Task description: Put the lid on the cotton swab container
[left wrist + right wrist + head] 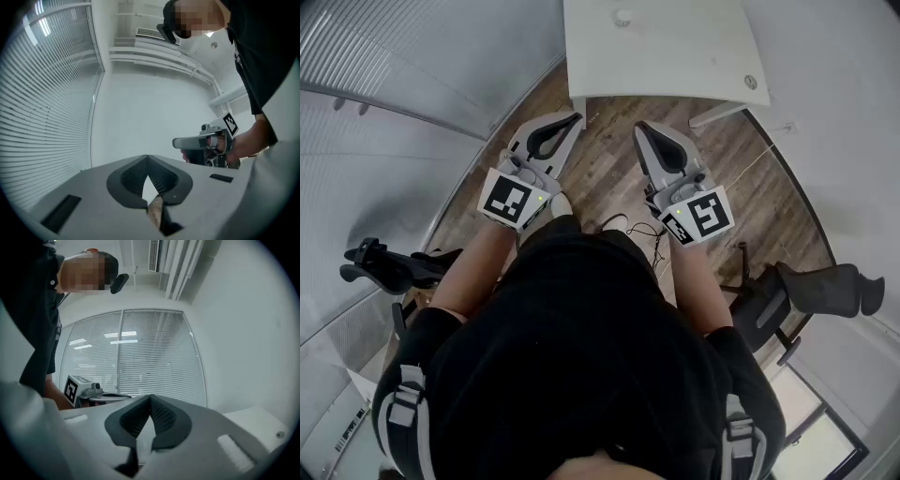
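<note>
In the head view a white table (675, 56) stands ahead of me. A small round whitish thing (622, 16) sits near its far edge; I cannot tell whether it is the container or the lid. My left gripper (573, 118) and right gripper (641, 127) are held side by side in front of my body, over the wooden floor and short of the table. Both are shut, with nothing between the jaws. The left gripper view shows my left gripper (148, 158) pointing at a bare wall, with the right gripper (202, 142) beside it. The right gripper (150, 397) faces window blinds.
A small round fitting (751, 82) sits at the table's near right corner. A dark office chair (386, 268) stands at my left and another chair (825, 286) at my right. A cable (630, 225) lies on the wooden floor (609, 159).
</note>
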Motion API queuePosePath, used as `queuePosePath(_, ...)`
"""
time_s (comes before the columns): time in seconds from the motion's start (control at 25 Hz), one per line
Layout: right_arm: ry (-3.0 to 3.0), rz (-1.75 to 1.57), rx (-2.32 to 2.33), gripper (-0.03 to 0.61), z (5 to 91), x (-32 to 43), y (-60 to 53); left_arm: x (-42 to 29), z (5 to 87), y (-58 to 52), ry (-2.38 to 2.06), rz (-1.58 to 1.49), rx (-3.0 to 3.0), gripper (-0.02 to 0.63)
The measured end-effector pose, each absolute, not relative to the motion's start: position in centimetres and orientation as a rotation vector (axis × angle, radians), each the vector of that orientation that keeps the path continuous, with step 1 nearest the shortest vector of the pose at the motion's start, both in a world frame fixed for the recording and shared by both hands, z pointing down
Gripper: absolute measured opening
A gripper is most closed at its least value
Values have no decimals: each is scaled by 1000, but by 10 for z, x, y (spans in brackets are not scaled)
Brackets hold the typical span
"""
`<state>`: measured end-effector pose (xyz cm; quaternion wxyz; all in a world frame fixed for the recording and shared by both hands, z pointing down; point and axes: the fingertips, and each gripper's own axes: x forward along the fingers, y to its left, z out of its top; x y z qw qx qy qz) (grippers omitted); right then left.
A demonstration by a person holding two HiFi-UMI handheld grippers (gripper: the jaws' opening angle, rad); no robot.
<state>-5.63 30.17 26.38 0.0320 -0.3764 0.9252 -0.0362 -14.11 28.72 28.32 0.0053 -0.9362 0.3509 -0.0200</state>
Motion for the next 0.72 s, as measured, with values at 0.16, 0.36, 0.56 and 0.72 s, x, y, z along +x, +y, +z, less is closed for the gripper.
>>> queuePosePath(0.16, 2844, -123, -1158, 9, 262, -51, 313, -135, 283, 301, 1097, -71, -2939, 9)
queuePosePath(0.36, 2811, -184, -1137, 11, 262, -42, 321, -131, 285, 310, 1130, -78, -2946, 9)
queuePosePath(0.56, 2820, -183, -1130, 11, 264, -41, 325, -128, 284, 315, 1128, -77, -2938, 9)
queuePosePath(0.72, 2828, -180, -1122, 11, 265, -41, 326, -125, 283, 318, 1124, -78, -2940, 9)
